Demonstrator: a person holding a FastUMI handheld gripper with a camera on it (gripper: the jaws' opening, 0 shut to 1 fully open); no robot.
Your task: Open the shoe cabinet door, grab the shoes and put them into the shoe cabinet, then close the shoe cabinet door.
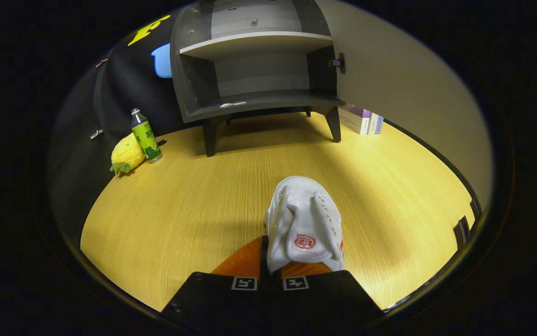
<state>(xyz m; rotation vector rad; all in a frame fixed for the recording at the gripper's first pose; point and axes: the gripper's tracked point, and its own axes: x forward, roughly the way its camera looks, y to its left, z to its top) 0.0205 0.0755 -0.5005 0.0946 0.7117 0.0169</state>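
Note:
A white canvas shoe [303, 214] with a red logo on its tongue sits between my fingers, toe pointing ahead toward the cabinet. My gripper [273, 267] is shut on the shoe's heel end. Beyond it, the grey shoe cabinet [254, 44] stands on short legs with its door [390, 79] swung wide to the right, the knob [341, 62] facing the opening. Both shelves are bare except for a small white scrap [232, 104] on the lower one.
The wooden surface [180, 200] stretches from my fingers to the cabinet. A green bottle [145, 136] and a yellow plush pineapple [127, 153] stand left of the cabinet by the black cloth. A few books [361, 119] lie behind the open door.

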